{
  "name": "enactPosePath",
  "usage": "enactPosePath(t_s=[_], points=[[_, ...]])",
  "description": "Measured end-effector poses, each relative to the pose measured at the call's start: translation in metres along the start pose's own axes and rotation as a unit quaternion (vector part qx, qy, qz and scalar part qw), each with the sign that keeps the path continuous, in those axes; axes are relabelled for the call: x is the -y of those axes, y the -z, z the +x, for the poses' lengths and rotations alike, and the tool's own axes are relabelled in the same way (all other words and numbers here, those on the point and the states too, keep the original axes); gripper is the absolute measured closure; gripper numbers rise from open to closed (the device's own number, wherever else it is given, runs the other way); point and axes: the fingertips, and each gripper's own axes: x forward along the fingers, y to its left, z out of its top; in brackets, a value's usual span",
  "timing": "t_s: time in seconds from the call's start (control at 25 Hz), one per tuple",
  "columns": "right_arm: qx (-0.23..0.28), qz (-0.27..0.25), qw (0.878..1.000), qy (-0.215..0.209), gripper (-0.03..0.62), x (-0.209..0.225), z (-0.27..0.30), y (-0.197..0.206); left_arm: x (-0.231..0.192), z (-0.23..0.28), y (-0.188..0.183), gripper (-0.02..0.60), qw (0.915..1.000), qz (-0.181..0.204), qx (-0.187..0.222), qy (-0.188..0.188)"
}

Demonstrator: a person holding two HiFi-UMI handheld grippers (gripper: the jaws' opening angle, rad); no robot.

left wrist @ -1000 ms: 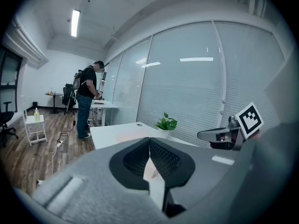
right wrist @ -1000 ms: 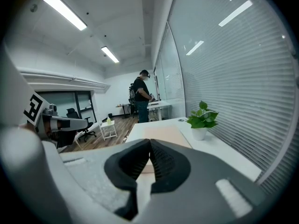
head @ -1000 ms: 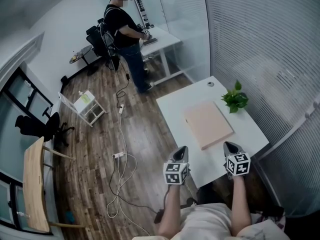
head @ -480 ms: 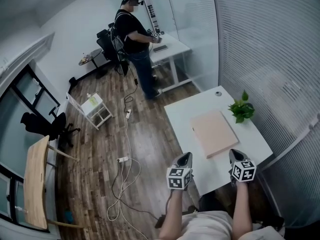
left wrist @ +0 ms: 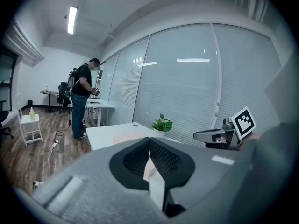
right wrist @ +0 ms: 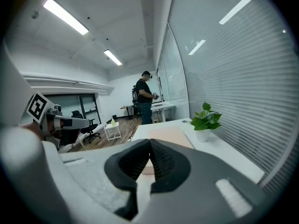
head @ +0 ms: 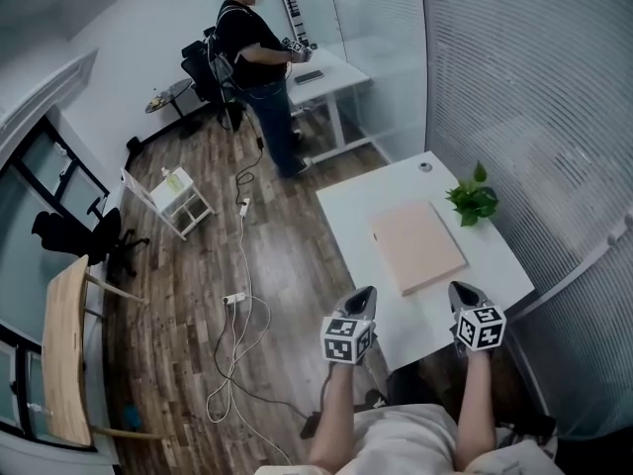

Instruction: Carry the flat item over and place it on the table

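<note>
Hovering at the near edge of the worktop (head: 351, 216), left claw (head: 363, 299) and right claw (head: 458, 294) are both closed on nothing — flat board (head: 417, 245) lies on the worktop just ahead; likely risk: closed tips pushing forward shove it askew.

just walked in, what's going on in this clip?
A person holds a gripper in each hand at the near edge of a white table. The flat pinkish board already lies on the table, beside a small potted plant. The left gripper and right gripper both hang short of the board with their jaws together and nothing between them. A second person stands at a desk across the room, not involved.
</note>
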Motion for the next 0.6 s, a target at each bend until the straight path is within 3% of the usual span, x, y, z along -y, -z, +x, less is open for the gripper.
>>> enactPosePath(t_s=[0.6], points=[[-0.014,-0.038,0.999,0.004,0.594,-0.014,-0.004,-0.009,-0.008,-0.012,-0.001,0.572,0.9993,-0.031,0.019,-0.009]])
